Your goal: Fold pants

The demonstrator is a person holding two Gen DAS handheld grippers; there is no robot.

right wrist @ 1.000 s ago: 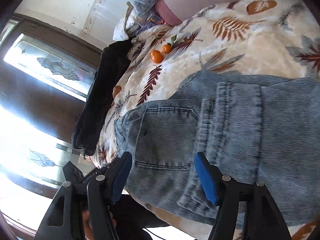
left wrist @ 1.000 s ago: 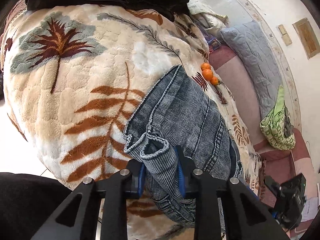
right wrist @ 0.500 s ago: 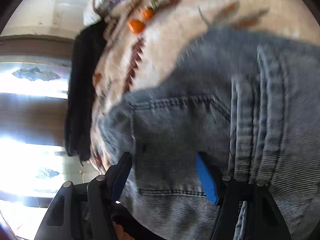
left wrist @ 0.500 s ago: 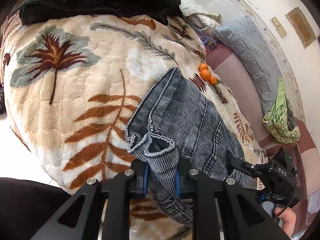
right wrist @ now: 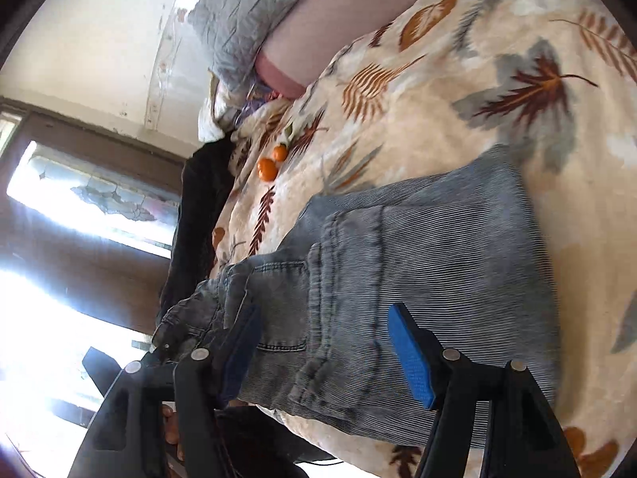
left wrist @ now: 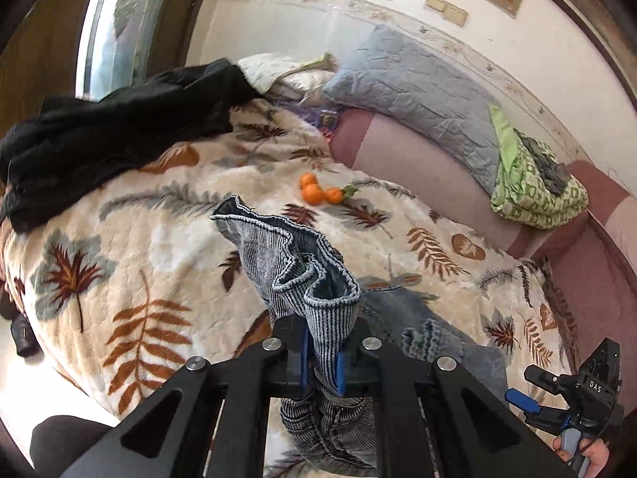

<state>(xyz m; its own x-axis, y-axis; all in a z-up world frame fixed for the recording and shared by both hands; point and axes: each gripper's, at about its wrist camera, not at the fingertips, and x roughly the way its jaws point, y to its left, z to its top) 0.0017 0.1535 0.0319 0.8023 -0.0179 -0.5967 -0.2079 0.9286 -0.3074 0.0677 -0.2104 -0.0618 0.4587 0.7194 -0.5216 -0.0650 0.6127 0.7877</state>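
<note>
A pair of washed grey-blue jeans (right wrist: pixel 430 263) lies on a cream blanket with a leaf print (right wrist: pixel 497 79). My left gripper (left wrist: pixel 321 358) is shut on the bunched leg cuffs of the jeans (left wrist: pixel 314 279) and holds them lifted above the blanket. My right gripper (right wrist: pixel 326 354) is open, its blue pads (right wrist: pixel 412 358) hovering over the back pocket and waistband part of the jeans, not gripping. The right gripper also shows in the left wrist view (left wrist: pixel 557 402) at lower right.
Small oranges (left wrist: pixel 318 191) lie on the blanket beyond the jeans. A black garment (left wrist: pixel 111 135) is heaped at the far left edge. A grey quilted pillow (left wrist: pixel 422 91) and a green patterned cloth (left wrist: pixel 533 183) lie by the wall.
My left gripper has lifted the cuffs up and tilted, so the room wall now shows. My right gripper has drawn back from the jeans and stays open.
</note>
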